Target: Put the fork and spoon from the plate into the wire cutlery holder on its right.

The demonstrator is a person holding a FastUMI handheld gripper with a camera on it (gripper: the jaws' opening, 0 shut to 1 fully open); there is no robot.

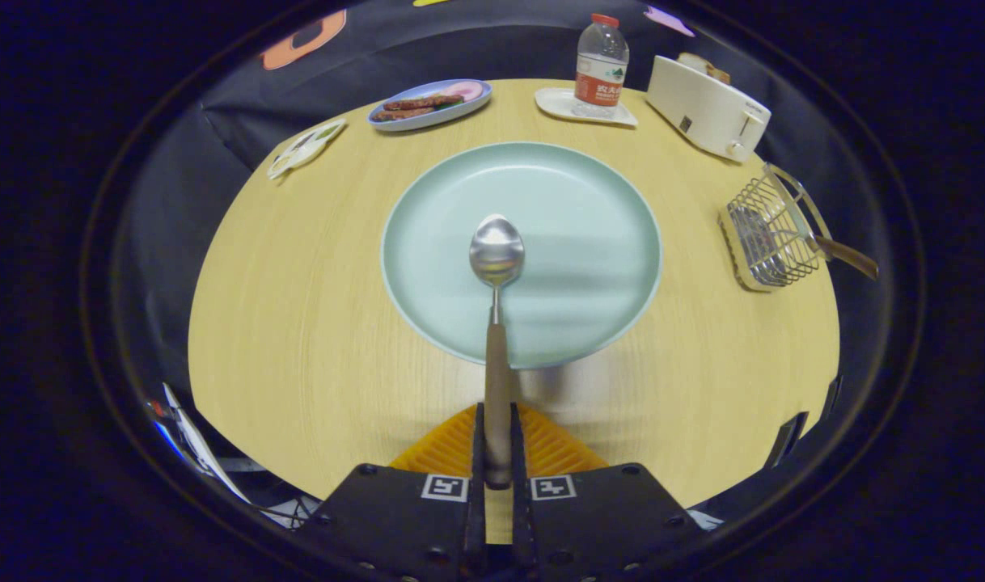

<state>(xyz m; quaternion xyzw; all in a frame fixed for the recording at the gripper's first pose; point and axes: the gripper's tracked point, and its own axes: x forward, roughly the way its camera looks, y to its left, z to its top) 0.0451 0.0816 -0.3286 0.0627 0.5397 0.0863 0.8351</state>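
Spoon [496,267]: held by its handle, with the bowl raised over the near half of the plate [522,252]; a soft shadow is cast on the plate beside it, so it is judged to be lifted clear.
Gripper [497,453]: the fingers are closed tight on the spoon handle, one pressing on each side.
Fork [844,255]: a brown handle is seen sticking out of the wire cutlery holder [771,234] to the right of the plate; it is probably the fork, though the tines are lost behind the wires.
Plate: nothing else is seen lying on it.
Done: the fork, if that reading is right.
Left: the spoon is to be carried right of the plate and dropped into the holder.
Table [298,307]: a toaster [707,109] and bottle [600,61] are set beyond the plate.
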